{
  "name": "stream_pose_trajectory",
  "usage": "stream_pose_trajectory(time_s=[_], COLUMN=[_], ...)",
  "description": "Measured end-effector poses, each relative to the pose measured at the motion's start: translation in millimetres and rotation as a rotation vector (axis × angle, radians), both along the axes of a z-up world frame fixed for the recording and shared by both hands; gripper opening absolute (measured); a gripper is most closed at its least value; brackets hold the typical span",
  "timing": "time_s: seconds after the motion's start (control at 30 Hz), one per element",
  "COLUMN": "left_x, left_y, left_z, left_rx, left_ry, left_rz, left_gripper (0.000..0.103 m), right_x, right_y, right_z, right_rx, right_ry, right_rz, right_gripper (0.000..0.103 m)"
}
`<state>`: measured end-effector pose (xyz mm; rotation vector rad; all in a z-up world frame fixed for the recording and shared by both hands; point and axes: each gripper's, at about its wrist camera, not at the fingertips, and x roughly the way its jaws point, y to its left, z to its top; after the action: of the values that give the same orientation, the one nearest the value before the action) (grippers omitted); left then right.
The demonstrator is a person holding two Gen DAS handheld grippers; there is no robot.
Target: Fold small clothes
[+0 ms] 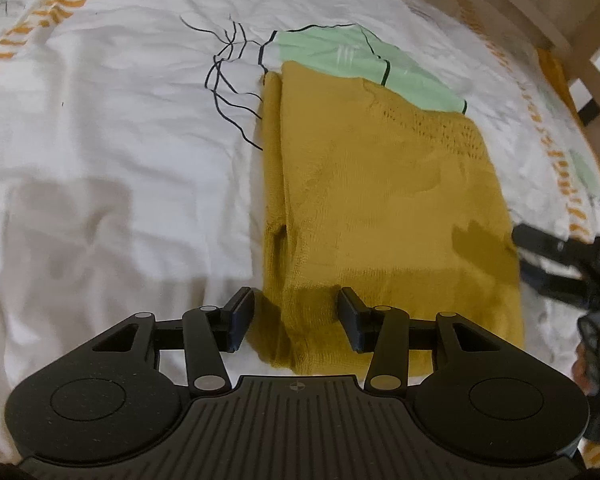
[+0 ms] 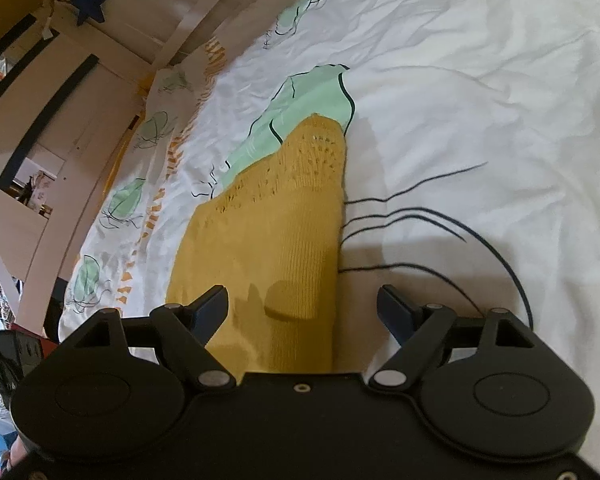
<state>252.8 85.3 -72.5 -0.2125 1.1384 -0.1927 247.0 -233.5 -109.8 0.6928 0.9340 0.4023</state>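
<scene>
Surface: a bed spread with a white duvet cover [image 1: 100, 128] printed with mint-green patches, thin black line drawings and orange dashes.
Background: a pale wooden bed frame [image 2: 188, 20] along the far edge, with a dark blue star [image 2: 90, 2] hanging above it.
Writing: none can be read on the cover, the garment or the grippers.
Task's thing: a mustard-yellow knitted garment [image 1: 380, 200], folded into a long strip with an openwork band at its far end, lying flat on the duvet near the frame-side edge.
Left gripper [image 1: 296, 320]: released, jaws apart over the garment's near end, not pressing on the knit.
Right gripper [image 2: 302, 312]: released, jaws spread wide either side of the garment's near edge.
Open room: a broad stretch of bare duvet lies beside the garment's long folded edge; the frame side is narrower.
</scene>
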Motion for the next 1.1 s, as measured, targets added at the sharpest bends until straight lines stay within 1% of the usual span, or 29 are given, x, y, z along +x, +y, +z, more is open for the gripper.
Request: stream_pose_trajectory(time_s=[0.07, 0.1, 0.13, 0.23, 0.27, 0.4, 0.5, 0.57, 0.63, 0.73, 0.83, 1.0, 1.1], left_x=[-1.3, -1.2, -0.9, 4.9, 7.5, 16.4, 19.4, 24.2, 29.3, 34.3, 37.4, 39.7, 39.0], left_y=[-4.9, -6.9, -7.8, -6.7, -7.6, -17.8, -22.2, -21.7, -16.7, -3.3, 5.5, 10.3, 7.4], left_z=[0.3, -0.4, -1.7, -8.2, -9.7, -12.1, -11.9, -13.6, -15.5, -18.3, -19.1, -20.4, -19.7], left_rx=[0.027, 0.034, 0.025, -0.070, -0.083, -0.089, -0.103, -0.125, -0.167, -0.254, -0.309, -0.339, -0.321], left_ry=[-0.008, -0.008, -0.005, 0.025, 0.031, 0.038, 0.020, 0.027, 0.034, 0.064, 0.088, 0.101, 0.098], left_rz=[-0.011, -0.013, -0.012, 0.002, 0.004, -0.027, -0.053, -0.067, -0.049, 0.004, 0.016, -0.017, -0.038], left_gripper=[0.047, 0.050, 0.052, 0.059, 0.064, 0.075, 0.075, 0.075, 0.075, 0.075, 0.075, 0.074, 0.074], right_x=[2.2, 3.8, 5.2, 11.0, 13.1, 22.5, 29.7, 34.0, 37.0, 39.7, 41.4, 42.7, 42.8], right_y=[-0.7, -0.5, -0.4, 1.0, 2.0, 6.3, 9.4, 10.9, 12.2, 13.8, 13.8, 10.0, 6.8], right_z=[-1.0, -1.3, -1.8, -2.7, -2.9, -3.8, -5.2, -7.1, -8.9, -10.2, -10.8, -11.4, -12.6], right_rx=[0.010, 0.015, 0.019, 0.031, 0.032, 0.051, 0.068, 0.079, 0.093, 0.106, 0.124, 0.135, 0.152], right_ry=[-0.004, -0.007, -0.009, -0.019, -0.023, -0.032, -0.034, -0.032, -0.034, -0.037, -0.039, -0.039, -0.042], right_rz=[0.005, 0.010, 0.016, 0.047, 0.057, 0.085, 0.098, 0.104, 0.108, 0.108, 0.115, 0.137, 0.147], right_gripper=[0.084, 0.085, 0.086, 0.090, 0.091, 0.092, 0.092, 0.092, 0.092, 0.093, 0.096, 0.095, 0.095])
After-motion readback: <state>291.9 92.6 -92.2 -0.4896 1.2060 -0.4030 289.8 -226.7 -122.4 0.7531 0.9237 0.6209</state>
